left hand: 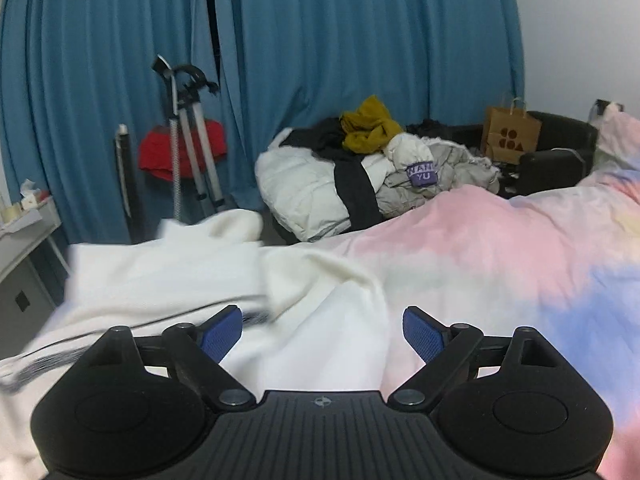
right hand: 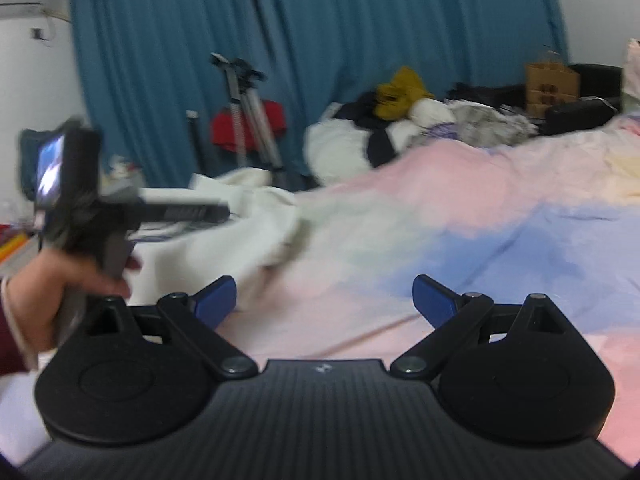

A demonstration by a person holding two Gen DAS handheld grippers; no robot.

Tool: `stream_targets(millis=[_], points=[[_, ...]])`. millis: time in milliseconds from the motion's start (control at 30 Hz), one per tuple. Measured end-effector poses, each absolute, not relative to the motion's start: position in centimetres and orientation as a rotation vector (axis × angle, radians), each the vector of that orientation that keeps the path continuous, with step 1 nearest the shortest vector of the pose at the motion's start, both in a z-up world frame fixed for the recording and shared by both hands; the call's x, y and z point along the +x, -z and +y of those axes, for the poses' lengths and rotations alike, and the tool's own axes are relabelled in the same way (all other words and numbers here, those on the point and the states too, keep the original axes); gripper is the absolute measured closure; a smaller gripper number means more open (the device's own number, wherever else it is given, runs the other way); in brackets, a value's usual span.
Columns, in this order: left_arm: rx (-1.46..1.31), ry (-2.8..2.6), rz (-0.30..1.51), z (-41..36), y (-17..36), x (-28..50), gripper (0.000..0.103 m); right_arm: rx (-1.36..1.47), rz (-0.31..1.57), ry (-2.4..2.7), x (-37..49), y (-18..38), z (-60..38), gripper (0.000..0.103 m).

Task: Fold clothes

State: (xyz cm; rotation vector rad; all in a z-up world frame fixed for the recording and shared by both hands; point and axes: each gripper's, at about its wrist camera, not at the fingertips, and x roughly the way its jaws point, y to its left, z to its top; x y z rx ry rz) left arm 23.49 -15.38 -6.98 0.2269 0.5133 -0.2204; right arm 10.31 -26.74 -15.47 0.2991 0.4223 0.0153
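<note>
Hovering both claws released, left claw (left hand: 322, 330) above the crumpled white garment (left hand: 192, 276) on the bed (left hand: 480, 248) and right claw (right hand: 324, 298) beside it, I judge gripping two separate edges pulls it flat.

Blue curtains (left hand: 320, 40) behind a pastel-covered bed (left hand: 500, 248), white wall (left hand: 580, 32).

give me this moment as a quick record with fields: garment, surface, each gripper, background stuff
garment: white garment, rumpled on the bed, not folded
surface: pastel duvet, pink and blue
left gripper: open, over the garment, holding nothing
right gripper: open, over bare duvet, holding nothing
background: clothes pile, paper bag, tripod, blue curtain
</note>
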Motion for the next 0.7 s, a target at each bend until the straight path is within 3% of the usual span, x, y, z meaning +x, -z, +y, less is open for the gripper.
stream_targets(millis=[133, 200, 267, 333, 400, 433, 500, 700], points=[[0.213, 0.176, 0.560, -20.1, 9.9, 31.2, 0.020, 0.351, 0.472, 0.015, 13.0, 18.2, -29.0, 0.007], [0.227, 0.110, 0.572, -21.8, 11.2, 34.6, 0.032, 0.344, 0.486, 0.021, 13.8, 19.3, -29.5, 0.007], [0.224, 0.052, 0.609, -22.7, 12.5, 37.5, 0.033, 0.342, 0.491, 0.026, 14.2, 20.0, -30.0, 0.007], [0.212, 0.005, 0.661, -22.9, 13.9, 39.6, 0.043, 0.346, 0.494, 0.029, 14.7, 20.7, -30.5, 0.007], [0.238, -0.055, 0.701, -22.9, 15.0, 41.3, 0.081, 0.351, 0.497, 0.038, 15.3, 21.3, -31.0, 0.007], [0.247, -0.074, 0.708, -22.8, 15.4, 41.6, 0.087, 0.354, 0.500, 0.041, 15.7, 21.6, -31.3, 0.007], [0.241, -0.068, 0.688, -22.3, 15.1, 41.3, 0.092, 0.364, 0.506, 0.043, 16.0, 22.0, -31.6, 0.007], [0.316, 0.084, 0.504, -22.3, 9.3, 35.3, 0.095, 0.375, 0.493, 0.037, 16.0, 21.9, -31.8, 0.007]])
